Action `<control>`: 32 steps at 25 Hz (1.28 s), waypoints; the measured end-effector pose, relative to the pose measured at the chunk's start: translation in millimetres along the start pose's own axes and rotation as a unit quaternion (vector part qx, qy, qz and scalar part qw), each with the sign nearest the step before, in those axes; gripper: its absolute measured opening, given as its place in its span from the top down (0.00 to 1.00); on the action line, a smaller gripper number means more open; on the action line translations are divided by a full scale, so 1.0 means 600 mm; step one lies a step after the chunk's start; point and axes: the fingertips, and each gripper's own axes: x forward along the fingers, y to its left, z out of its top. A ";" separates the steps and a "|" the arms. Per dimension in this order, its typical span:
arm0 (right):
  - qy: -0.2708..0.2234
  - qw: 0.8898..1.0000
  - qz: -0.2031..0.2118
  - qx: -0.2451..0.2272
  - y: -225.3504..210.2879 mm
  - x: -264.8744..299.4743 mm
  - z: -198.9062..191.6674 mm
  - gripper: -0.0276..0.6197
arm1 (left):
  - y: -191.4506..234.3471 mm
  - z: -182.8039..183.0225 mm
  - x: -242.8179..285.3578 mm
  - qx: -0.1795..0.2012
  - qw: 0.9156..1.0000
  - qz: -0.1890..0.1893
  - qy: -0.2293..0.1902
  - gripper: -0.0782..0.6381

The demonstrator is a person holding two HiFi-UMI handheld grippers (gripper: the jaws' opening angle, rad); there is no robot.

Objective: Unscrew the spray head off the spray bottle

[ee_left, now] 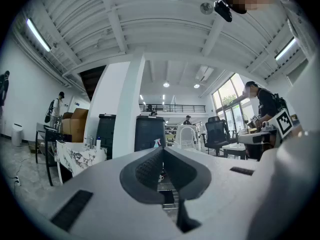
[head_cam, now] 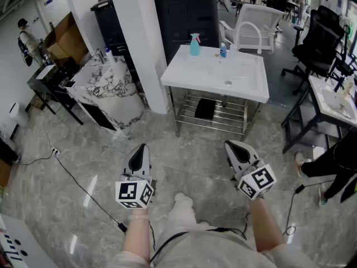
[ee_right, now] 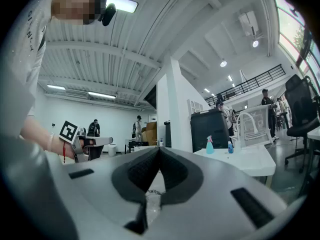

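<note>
Only print in view is the black-and-white square markers on the cubes point(head_cam: 134, 193) of both grippers; label on the small blue bottle point(head_cam: 223, 50) too small to read. Far left, a person point(head_cam: 25, 35) by a cardboard box point(head_cam: 67, 35); marble-pattern counter point(head_cam: 106, 88); cable point(head_cam: 83, 186) on the floor; white pillar point(head_cam: 142, 43); black cabinet point(head_cam: 187, 15); white chair point(head_cam: 254, 24); black office chair point(head_cam: 321, 38) at right. Left gripper point(head_cam: 142, 147) clenched on nothing, held level over the floor; right gripper point(head_cam: 230, 145) likewise closed and empty; both well apart from the white table point(head_cam: 223, 77). Spray bottle point(head_cam: 194, 44) upright at the table's far left corner, just left of the small blue bottle; teal body, pink spray head point(head_cam: 194, 37) on top.
</note>
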 end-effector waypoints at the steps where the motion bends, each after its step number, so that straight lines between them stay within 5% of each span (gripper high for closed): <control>1: 0.002 1.000 -0.001 0.001 -0.006 0.006 -0.005 0.95 | 0.002 -0.005 0.007 -0.001 1.000 -0.001 0.001 0.88; 10: 0.014 1.000 -0.019 0.017 -0.082 0.125 -0.032 0.95 | 0.077 -0.036 0.128 -0.021 1.000 -0.006 0.019 0.88; 32: 0.038 0.995 -0.078 0.040 -0.220 0.409 -0.089 0.95 | 0.268 -0.072 0.431 -0.001 0.997 -0.069 0.046 0.88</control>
